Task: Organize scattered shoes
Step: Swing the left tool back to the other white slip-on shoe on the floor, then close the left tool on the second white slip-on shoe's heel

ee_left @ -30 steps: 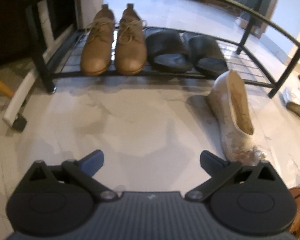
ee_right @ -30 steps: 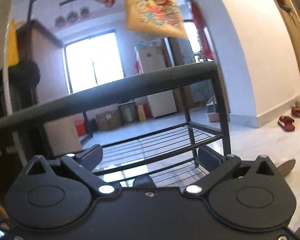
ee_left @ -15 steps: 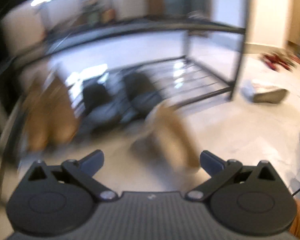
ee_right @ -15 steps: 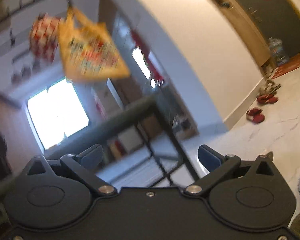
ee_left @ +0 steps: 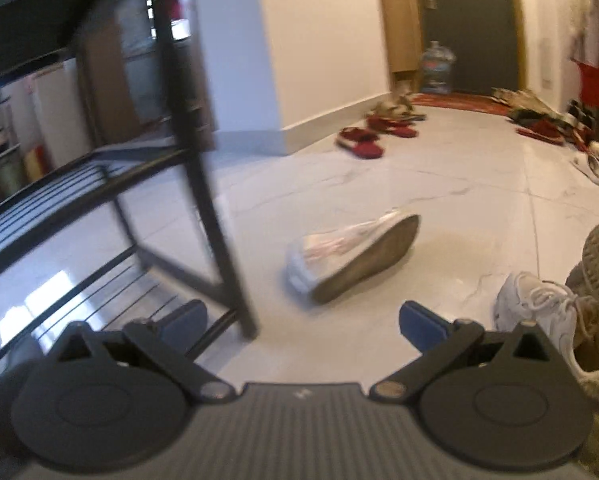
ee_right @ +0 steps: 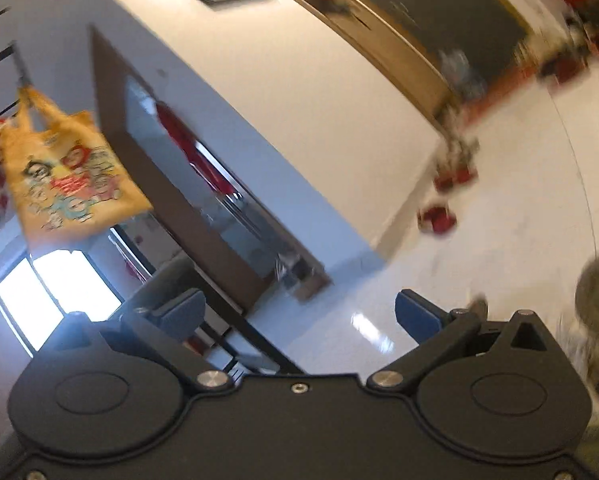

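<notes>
- Left gripper (ee_left: 301, 316) is hanging wide open, gripping nothing, just above the floor (ee_left: 459, 184).
- A pale shoe (ee_left: 351, 258) is lying tipped on its side ahead, beside the rack (ee_left: 203, 184) leg.
- Right gripper (ee_right: 299, 314) is gaping open, empty, pointing at a wall.

Glossy pale marble-look floor (ee_left: 439, 184) reflecting light. A shoe rack (ee_left: 203, 184) of matt black metal bars and thin wire shelves. A pale shoe (ee_left: 351, 256) with a shiny, smooth upper and a dull flat sole. A white sneaker (ee_left: 535, 312) with cloth laces. A yellow printed cloth bag (ee_right: 67, 180).
</notes>
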Demonstrator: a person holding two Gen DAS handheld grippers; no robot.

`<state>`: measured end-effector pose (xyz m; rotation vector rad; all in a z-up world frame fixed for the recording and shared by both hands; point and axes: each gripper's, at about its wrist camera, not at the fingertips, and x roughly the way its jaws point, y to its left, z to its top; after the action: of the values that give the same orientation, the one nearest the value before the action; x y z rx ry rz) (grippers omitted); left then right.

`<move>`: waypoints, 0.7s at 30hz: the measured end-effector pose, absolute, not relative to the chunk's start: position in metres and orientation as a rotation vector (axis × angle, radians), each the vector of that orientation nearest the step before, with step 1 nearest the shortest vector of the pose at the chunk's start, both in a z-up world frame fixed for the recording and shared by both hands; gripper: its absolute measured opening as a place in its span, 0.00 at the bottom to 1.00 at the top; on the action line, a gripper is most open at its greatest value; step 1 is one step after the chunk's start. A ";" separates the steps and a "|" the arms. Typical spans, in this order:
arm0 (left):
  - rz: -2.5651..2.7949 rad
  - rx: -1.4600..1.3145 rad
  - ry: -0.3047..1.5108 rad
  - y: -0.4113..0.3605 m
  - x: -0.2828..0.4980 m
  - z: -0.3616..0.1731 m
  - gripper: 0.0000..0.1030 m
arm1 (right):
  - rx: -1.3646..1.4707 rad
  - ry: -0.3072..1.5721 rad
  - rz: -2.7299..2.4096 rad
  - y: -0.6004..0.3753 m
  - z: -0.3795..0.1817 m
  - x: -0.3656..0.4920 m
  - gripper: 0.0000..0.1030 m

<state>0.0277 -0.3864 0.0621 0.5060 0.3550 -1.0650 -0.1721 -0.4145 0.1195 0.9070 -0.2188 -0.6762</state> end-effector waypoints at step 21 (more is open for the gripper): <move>-1.214 0.869 0.188 -0.599 0.093 -0.036 0.99 | 0.998 -0.068 -0.758 -0.437 0.070 -0.129 1.00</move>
<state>0.0927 -0.5987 -0.0356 0.8690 0.1880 -1.2138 -0.1288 -0.4367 0.0701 0.9977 -0.0683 -0.7584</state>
